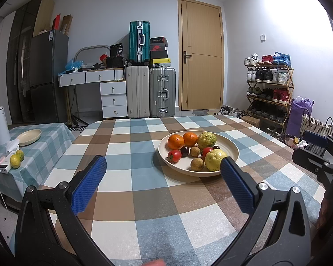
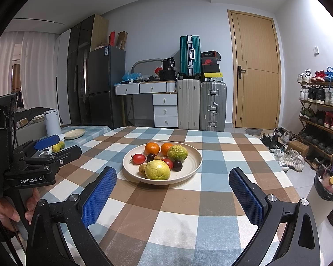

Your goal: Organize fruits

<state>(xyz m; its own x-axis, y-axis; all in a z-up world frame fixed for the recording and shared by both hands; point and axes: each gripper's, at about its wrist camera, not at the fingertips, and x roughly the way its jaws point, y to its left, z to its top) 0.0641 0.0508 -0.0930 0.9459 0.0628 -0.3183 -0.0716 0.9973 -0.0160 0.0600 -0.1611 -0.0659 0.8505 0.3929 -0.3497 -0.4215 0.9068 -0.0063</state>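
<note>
Checked cloth covers the desk [image 2: 188, 199], where a cream plate [image 2: 194, 166] of fruits [image 2: 157, 169] is seen just ahead of both tongs, left [image 1: 163, 166] and right [image 2: 173, 177], each held wide apart and empty. What appear to be two lemons [image 1: 16, 158] lie far left.

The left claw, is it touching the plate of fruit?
Apart. The right wrist view shows the left claw off to the side, with bare tablecloth between it and the plate.
</note>
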